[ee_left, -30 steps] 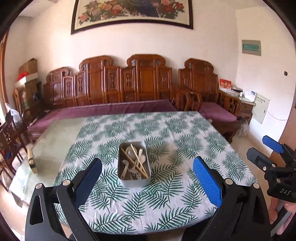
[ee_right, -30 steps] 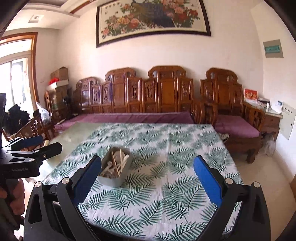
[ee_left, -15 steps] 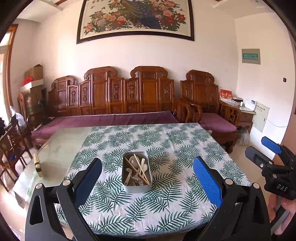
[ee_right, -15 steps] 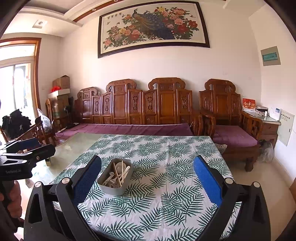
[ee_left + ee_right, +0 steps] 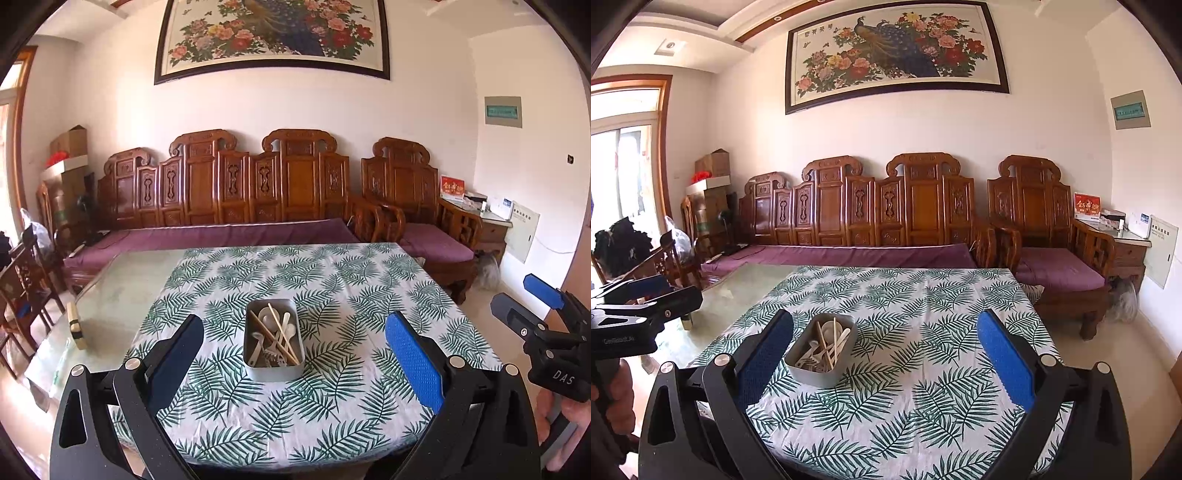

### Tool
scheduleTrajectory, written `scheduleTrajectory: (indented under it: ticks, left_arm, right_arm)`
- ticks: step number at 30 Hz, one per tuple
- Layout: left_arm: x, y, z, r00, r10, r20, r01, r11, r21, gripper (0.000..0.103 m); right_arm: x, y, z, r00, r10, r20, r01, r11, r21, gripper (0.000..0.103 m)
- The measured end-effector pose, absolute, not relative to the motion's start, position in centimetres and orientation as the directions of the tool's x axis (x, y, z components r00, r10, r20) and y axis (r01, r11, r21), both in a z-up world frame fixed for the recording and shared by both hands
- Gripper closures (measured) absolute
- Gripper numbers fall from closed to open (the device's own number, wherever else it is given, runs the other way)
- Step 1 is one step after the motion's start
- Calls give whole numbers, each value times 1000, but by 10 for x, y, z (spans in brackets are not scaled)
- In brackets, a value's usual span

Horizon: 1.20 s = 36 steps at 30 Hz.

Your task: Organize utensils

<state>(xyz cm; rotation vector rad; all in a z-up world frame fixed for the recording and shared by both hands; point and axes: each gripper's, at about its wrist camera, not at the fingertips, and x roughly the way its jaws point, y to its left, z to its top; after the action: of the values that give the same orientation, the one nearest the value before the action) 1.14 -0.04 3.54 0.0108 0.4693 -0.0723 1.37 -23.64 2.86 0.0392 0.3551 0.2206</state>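
Left wrist view, my left gripper (image 5: 293, 345): fingers spread wide, pinching nothing, held above the near edge of the table (image 5: 122, 284).
Left wrist view, tin (image 5: 273, 339): a grey metal tin sits on the leaf-print cloth (image 5: 332, 280), right between my two blue pads; the utensils (image 5: 275, 338) lie jumbled inside it, pale spoons and wooden chopsticks crossing each other.
Left wrist view only: my right gripper (image 5: 524, 299) shows at the right edge, fingers apart, well clear of the tin; a small wooden block (image 5: 75, 325) lies on the bare glass to the left of the cloth.
Right wrist view, my right gripper (image 5: 886, 352): spread wide, nothing between the pads.
Right wrist view, tin (image 5: 822, 349): left of centre, just beside my left-hand pad.
Right wrist view only: my left gripper (image 5: 650, 291) at the left edge, fingers parted.
Beyond the table: a carved wooden bench (image 5: 871, 218) with purple cushions, a peacock painting (image 5: 894, 51) above it.
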Motion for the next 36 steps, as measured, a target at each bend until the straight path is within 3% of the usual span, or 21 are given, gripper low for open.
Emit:
scheduleTrajectory:
  ticks: [36]
  left_arm:
    - [7,-1,34,890,-72,-450,78,997,-5,8]
  right_arm:
    - [12,-234,27,916,220,-336,-205,976,80,3]
